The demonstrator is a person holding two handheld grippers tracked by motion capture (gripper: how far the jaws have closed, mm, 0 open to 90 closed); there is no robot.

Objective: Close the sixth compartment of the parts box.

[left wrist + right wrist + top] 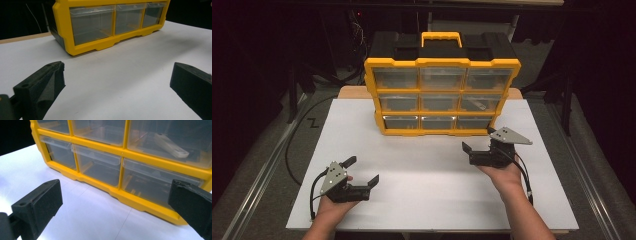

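A yellow-framed drawer cabinet (442,95) stands upright toward the far edge of the white worktop (422,175), its front facing the person. Between the cabinet's foot and the near edge lies a broad bare stretch of white surface — plenty of room to move. To either side of the cabinet a narrower strip of worktop runs out to the side edges.

The right gripper (476,146) sits just in front of the cabinet's lower right corner, near it but not touching, held in one hand (504,175). Its jaws stand wide apart with nothing between them; in the right gripper view they frame the bottom row of drawers. The left gripper (361,170) is well apart from the cabinet, out toward the near left of the worktop, and its jaws are spread wide and hold nothing too.

Counting: one cabinet, nine clear drawers in three rows of three, one yellow carry handle (441,37) on top, two grippers. In the right gripper view a pale flat piece (170,145) lies inside the right-hand drawer of the middle row — what it is I cannot tell
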